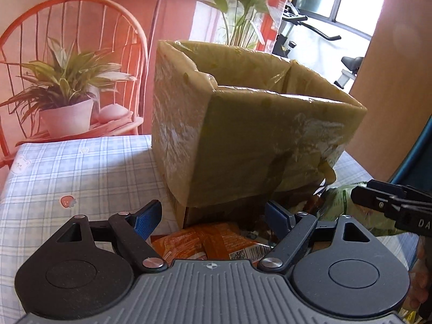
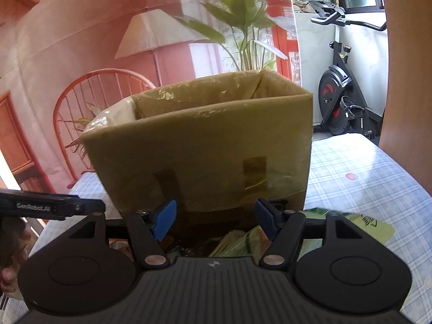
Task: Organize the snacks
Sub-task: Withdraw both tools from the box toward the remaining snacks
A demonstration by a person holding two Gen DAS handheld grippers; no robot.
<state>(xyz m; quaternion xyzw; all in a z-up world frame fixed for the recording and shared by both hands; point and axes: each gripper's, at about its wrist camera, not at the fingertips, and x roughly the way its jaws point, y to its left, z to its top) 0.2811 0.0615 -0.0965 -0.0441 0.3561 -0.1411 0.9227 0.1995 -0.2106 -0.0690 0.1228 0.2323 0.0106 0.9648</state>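
Observation:
A tall open-topped cardboard box (image 1: 256, 135) wrapped in shiny tape stands on the checked tablecloth (image 1: 81, 175). My left gripper (image 1: 213, 221) hangs open just in front of the box. An orange snack packet (image 1: 205, 243) lies flat below its blue pads (image 1: 148, 221), and neither pad touches it. In the right wrist view the same box (image 2: 210, 145) fills the middle. My right gripper (image 2: 214, 220) is open too, above a green snack packet (image 2: 243, 243) lying at the box's foot. Each gripper shows in the other's view, the right gripper (image 1: 391, 208) at the edge and the left gripper (image 2: 54, 205) likewise.
A red rattan chair (image 1: 32, 40) holding a potted plant (image 1: 67, 108) stands behind the table's left end. A floor lamp (image 2: 154, 35), a tall leafy plant (image 2: 243, 27) and an exercise bike (image 2: 337, 94) are beyond the box. A wooden panel (image 1: 391, 54) rises at the right.

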